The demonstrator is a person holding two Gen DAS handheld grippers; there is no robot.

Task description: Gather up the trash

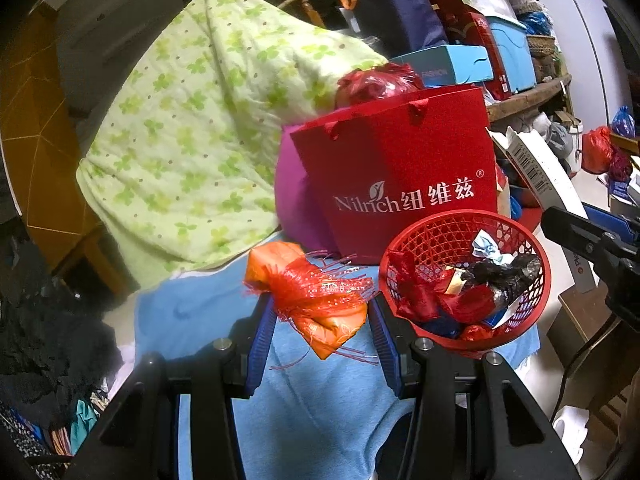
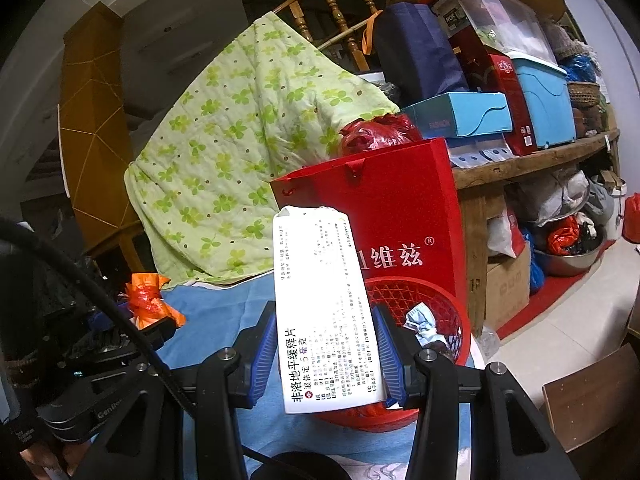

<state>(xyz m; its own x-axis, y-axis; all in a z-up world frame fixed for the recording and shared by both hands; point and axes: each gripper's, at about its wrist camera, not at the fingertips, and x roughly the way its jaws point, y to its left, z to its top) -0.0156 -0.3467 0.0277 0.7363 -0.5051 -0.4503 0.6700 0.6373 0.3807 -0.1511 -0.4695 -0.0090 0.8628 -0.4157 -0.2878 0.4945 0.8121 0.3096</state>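
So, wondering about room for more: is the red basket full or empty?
Partly full: the red basket holds crumpled wrappers below its rim, with mesh wall showing above them.

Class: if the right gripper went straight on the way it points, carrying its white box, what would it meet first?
Probably the red mesh basket just past the right gripper; the medicine box would likely touch it first. Beyond stands the red paper bag. Depth is uncertain.

I see an openwork red plastic basket [image 1: 520, 240] on soft matt blue cloth [image 1: 192, 308]. The orange wrapper [image 1: 332, 320] looks glossy, wrapped in shiny red mesh. The white box [image 2: 324, 308] is smooth printed card; the red bag [image 1: 400, 168] matt paper.
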